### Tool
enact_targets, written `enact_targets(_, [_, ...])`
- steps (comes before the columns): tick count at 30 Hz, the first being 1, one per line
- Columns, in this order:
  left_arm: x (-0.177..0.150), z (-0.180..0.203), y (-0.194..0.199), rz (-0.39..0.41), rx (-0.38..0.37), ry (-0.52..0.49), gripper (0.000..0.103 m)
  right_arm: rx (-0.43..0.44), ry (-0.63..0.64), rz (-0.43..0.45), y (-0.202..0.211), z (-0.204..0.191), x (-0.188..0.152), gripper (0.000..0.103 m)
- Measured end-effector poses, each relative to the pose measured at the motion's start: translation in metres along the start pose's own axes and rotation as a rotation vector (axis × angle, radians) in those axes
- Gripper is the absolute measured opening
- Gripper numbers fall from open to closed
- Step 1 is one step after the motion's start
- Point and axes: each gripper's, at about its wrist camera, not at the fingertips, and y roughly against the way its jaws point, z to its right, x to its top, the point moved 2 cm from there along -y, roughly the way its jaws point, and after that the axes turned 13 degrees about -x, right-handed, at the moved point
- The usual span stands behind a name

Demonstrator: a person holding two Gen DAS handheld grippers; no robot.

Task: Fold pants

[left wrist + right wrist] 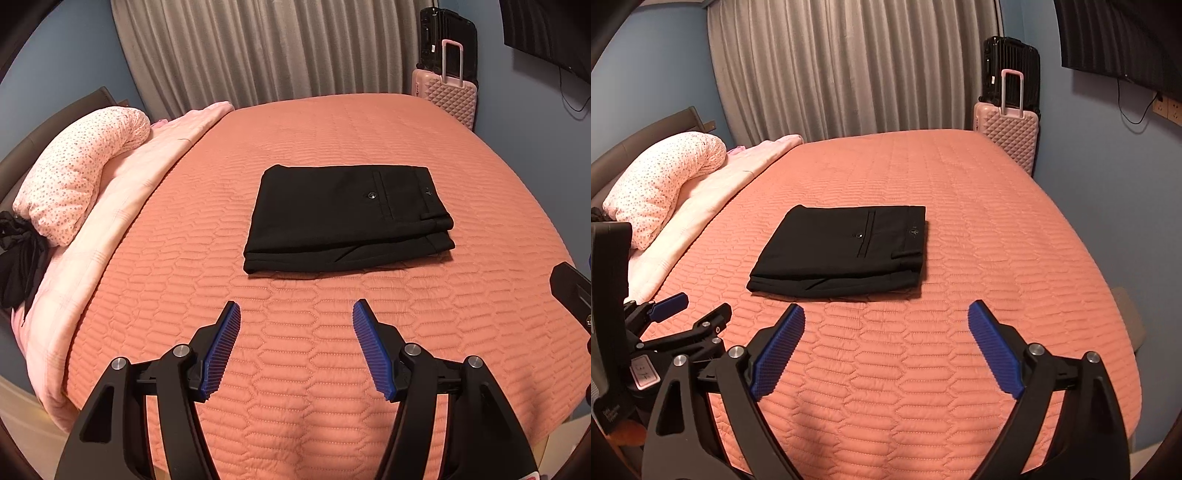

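A: Left to right?
B: Spotted pillow (74, 173) at the bed's left, then the left gripper (296, 314), jaws apart, holding nothing.
A: Pants?
B: Black pants (347, 218) folded flat mid-bedspread (332, 125), ahead of both grippers.
A: Right side?
B: Right gripper (886, 314) spread wide, nothing in it. Pink suitcase (1010, 129) far corner.

I see black pants (343, 218) | salmon hex-quilted bedspread (332, 129) | pink-dotted white pillow (77, 170) | grey pleated curtain (258, 48) | blue ribbed pads (221, 350) | pink diamond-embossed suitcase (448, 96)
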Motion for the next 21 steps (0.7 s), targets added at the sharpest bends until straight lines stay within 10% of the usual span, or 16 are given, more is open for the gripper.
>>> enact_targets(21, [0.006, -0.025, -0.012, -0.008, 0.009, 0.005, 0.065, -0.073, 0.041, 0.050, -0.013, -0.023, 0.011, 0.096])
